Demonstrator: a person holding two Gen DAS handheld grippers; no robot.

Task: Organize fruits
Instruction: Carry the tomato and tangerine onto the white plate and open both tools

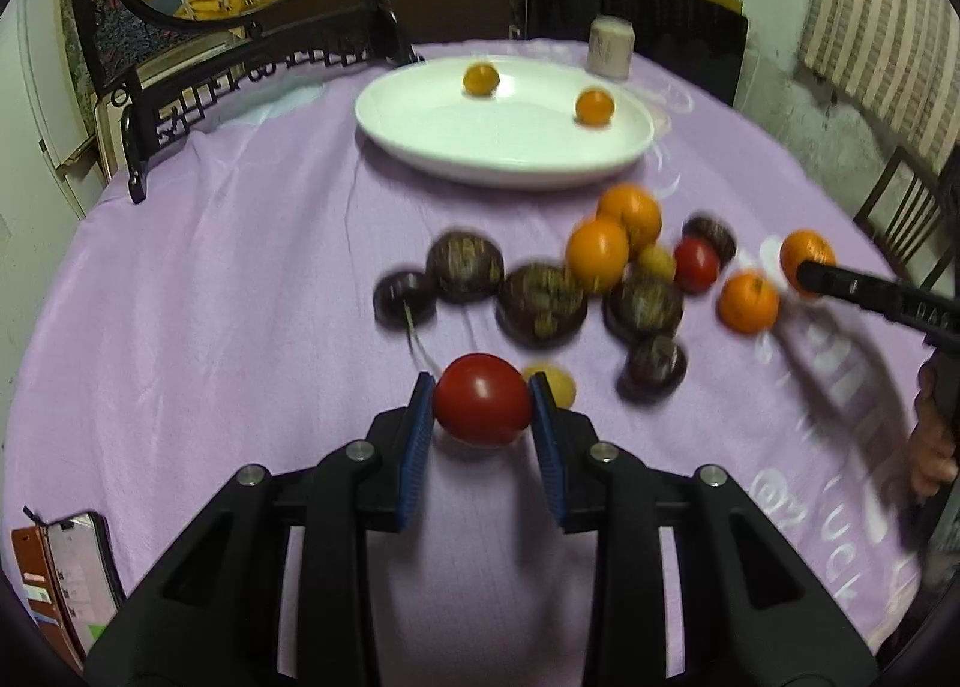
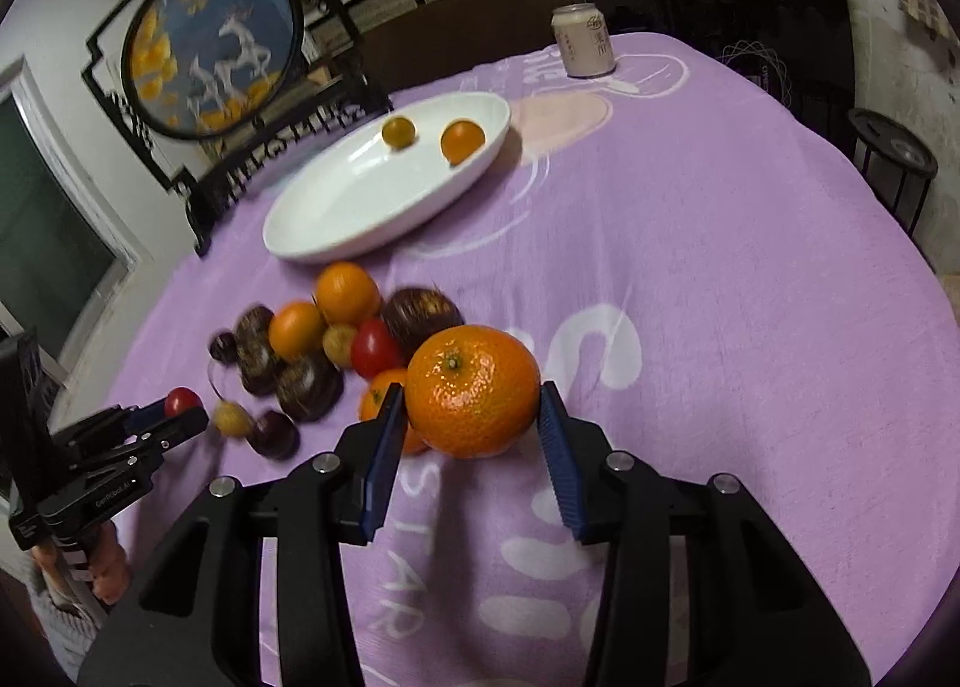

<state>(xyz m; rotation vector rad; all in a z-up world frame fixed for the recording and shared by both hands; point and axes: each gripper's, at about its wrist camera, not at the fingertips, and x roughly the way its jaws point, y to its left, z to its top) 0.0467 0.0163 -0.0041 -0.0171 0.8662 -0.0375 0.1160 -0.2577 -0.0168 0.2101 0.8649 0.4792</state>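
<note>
My left gripper [image 1: 483,405] is shut on a red tomato [image 1: 482,399], held above the purple cloth; it also shows in the right wrist view [image 2: 180,408]. My right gripper [image 2: 471,408] is shut on a large orange mandarin [image 2: 473,390]; in the left wrist view it shows at far right [image 1: 807,267]. A white oval plate [image 1: 420,141] at the back holds two small oranges [image 1: 480,79] [image 1: 594,107]. Between plate and grippers lies a pile of oranges [image 1: 597,255], dark mangosteens [image 1: 543,303], a second tomato [image 1: 696,264] and small yellow fruits [image 1: 555,384].
A drink can [image 2: 583,42] stands at the table's far edge. A round framed deer screen on a black stand [image 2: 210,48] sits at the back left. A phone in a brown case [image 1: 72,579] lies at the near left edge. A stool [image 2: 894,153] stands right of the table.
</note>
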